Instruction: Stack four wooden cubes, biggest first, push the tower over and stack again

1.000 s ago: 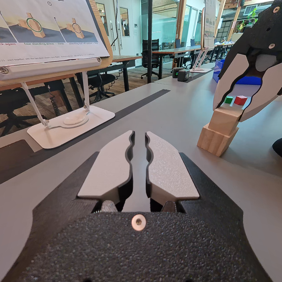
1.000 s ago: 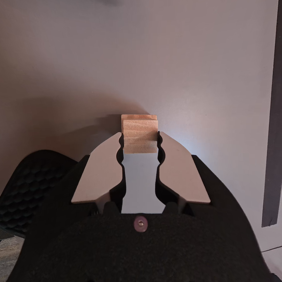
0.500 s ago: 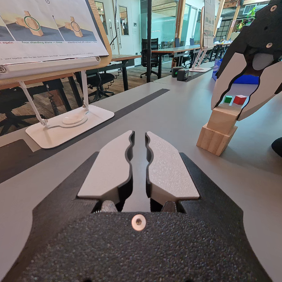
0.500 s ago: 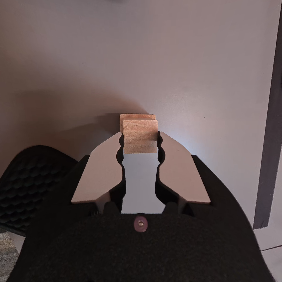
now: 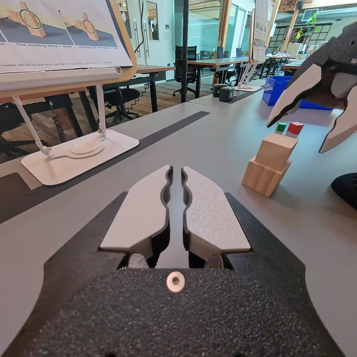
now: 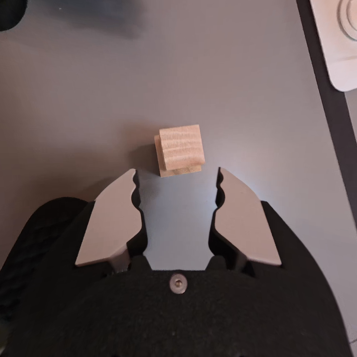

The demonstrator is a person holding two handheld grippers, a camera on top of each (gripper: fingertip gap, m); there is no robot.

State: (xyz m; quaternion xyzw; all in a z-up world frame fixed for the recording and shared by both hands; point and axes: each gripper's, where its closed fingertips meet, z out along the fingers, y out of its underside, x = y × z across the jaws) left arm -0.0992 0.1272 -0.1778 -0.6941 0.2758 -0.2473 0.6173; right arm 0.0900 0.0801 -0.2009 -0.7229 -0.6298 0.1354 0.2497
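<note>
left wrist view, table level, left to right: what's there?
White stand base → left gripper → stacked wooden blocks → red cube → right gripper, open above the stack. The green cube overlaps the blocks' span, so it is left out.

Grey table point(image 5: 193, 146): wood block stack point(image 5: 266, 168), white stand base point(image 5: 81, 154), red/green cubes point(image 5: 295, 127).

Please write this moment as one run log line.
right gripper: open, above stacked wooden blocks, not touching | left gripper: nearly closed, empty, over table
</note>
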